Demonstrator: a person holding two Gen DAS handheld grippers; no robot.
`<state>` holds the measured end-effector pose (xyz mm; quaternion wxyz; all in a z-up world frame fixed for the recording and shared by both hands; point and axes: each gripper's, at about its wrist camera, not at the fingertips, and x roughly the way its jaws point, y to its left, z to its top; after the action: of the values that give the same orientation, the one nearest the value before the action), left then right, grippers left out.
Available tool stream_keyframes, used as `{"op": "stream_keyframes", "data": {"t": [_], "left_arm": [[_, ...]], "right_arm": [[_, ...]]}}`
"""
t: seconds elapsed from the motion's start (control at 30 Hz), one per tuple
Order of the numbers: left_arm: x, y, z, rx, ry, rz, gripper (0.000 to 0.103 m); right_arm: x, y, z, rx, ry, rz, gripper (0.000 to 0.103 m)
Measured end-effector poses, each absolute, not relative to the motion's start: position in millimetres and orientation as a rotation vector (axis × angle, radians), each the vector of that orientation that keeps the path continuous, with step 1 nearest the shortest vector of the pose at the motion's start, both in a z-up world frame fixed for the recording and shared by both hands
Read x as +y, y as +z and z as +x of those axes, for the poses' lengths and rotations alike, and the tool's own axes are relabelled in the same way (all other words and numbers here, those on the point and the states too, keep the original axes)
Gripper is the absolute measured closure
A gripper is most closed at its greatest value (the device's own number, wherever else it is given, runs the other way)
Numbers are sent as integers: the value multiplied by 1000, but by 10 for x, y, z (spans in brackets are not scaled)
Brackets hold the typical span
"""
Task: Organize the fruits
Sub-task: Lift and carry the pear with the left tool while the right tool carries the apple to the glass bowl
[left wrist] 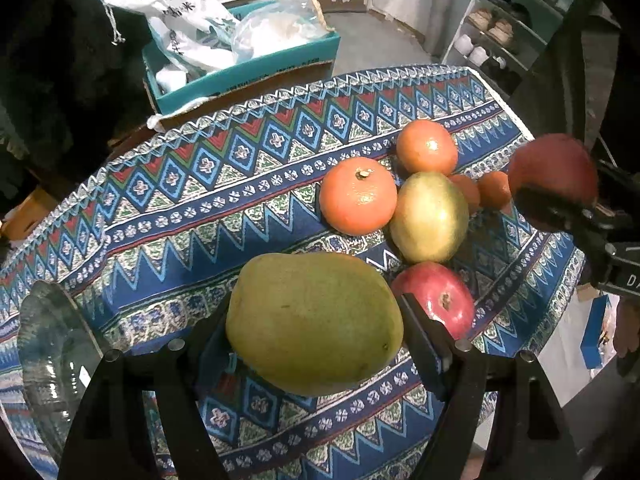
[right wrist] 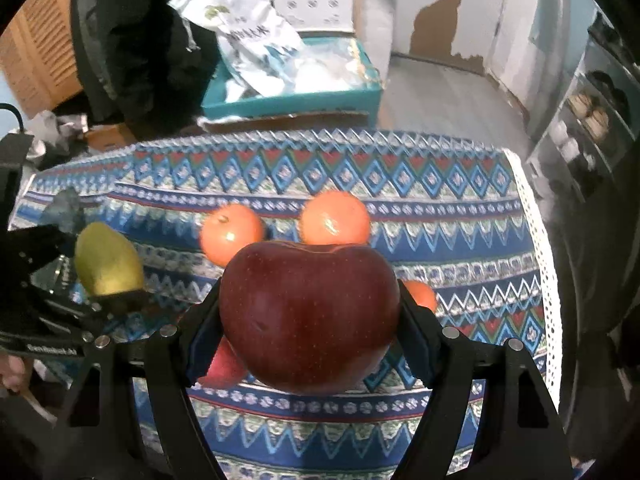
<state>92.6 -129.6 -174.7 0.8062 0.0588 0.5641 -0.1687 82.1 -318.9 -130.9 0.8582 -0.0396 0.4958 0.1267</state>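
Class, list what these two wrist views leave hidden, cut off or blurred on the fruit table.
- Glass bowl: left wrist view, cut by the edge and the left gripper; its contents cannot be told.
- Small oranges: left wrist view, partly behind the yellow-green mango and the dark red apple; count unclear.
- Pinkish-red fruit: right wrist view, mostly behind the same apple.

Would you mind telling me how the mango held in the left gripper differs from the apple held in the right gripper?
The mango is yellow-green, while the apple is deep red. The mango is an elongated oval lying crosswise between its fingers; the apple is round with a dimpled top. The mango's skin looks matte, the apple's glossier. Both are clamped between black fingers, the mango by the left gripper and the apple by the right gripper, and both are held above the patterned tablecloth.
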Motion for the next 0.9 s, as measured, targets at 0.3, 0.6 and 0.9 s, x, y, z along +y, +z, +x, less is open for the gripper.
{"op": "stream_keyframes", "data": {"t": [0.3, 0.6, 0.9], "left_arm": [[-1058, -1531, 815, 1173, -334, 108, 23], [-639, -1310, 715, 1134, -276, 58, 23], [-108, -1210, 642, 1124, -200, -29, 23]], "right_arm": [[-2806, -1032, 821, 989, 341, -97, 27], [-2306, -831, 850, 959, 448, -107, 27], [-1771, -743, 876, 948, 542, -116, 27]]}}
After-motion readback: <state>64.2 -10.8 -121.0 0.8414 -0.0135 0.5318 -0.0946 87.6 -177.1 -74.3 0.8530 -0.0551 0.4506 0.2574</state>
